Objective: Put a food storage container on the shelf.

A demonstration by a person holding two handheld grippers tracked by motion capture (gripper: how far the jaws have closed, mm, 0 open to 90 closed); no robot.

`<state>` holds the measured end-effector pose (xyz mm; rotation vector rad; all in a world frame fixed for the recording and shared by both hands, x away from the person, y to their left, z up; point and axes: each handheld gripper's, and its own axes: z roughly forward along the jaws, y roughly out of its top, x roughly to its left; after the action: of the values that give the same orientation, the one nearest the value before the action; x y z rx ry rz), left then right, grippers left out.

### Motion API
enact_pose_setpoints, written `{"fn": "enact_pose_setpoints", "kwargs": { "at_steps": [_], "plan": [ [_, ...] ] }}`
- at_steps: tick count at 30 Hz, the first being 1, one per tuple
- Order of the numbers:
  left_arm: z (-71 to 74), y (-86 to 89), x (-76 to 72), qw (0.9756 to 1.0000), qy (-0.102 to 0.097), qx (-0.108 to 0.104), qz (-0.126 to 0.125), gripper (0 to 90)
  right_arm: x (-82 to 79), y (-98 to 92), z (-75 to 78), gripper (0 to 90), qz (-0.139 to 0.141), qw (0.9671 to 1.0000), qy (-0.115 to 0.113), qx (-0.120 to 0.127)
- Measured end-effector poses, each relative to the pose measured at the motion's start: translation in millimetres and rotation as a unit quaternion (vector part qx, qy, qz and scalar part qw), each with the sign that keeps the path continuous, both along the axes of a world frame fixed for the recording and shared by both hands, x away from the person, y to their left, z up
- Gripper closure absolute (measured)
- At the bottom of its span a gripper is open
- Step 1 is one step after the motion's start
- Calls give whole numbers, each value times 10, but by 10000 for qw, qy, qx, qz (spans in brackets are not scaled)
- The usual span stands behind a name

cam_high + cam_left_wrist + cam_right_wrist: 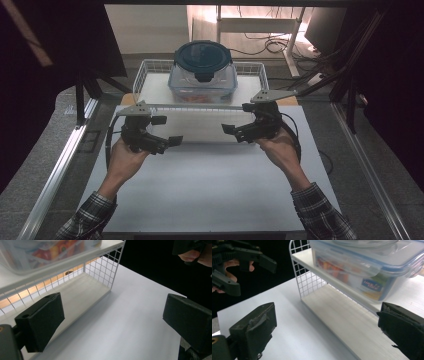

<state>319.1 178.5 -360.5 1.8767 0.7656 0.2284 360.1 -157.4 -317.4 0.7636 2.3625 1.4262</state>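
A white wire rack (144, 76) stands at the far edge of the white table (210, 190). On its upper shelf sits a clear plastic box (202, 75) with a dark blue lid and colourful contents. My left gripper (169, 131) hovers in front of the rack's left end and my right gripper (238, 117) in front of its right end, tips pointing toward each other. Both are open with nothing between the jaws. The left gripper view shows its open jaws (112, 320) over bare table beside the rack's (102, 270) lower shelf. The right gripper view shows open jaws (324, 332) below the box (367, 265).
Metal rails (60, 165) run along both sides of the table, with dark curtains beyond them. Behind the rack are a white desk frame and cables on the floor (270, 45). The near half of the table is bare white surface.
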Motion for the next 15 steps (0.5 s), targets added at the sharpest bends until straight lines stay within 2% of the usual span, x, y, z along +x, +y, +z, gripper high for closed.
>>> {"fn": "enact_pose_setpoints", "kwargs": {
  "at_steps": [3,7,15],
  "plan": [
    [-53,-18,-43,10000,29,-78,-42,23,-68,6,-32,12,58,10000,-23,-30],
    [-113,-58,-101,9999,18,-34,-103,19,-135,7,-91,9,130,9999,-3,-60],
    [-275,-129,-243,9998,-34,30,-192,18,-262,-17,-233,0,154,9996,-109,-204]
  ]
}}
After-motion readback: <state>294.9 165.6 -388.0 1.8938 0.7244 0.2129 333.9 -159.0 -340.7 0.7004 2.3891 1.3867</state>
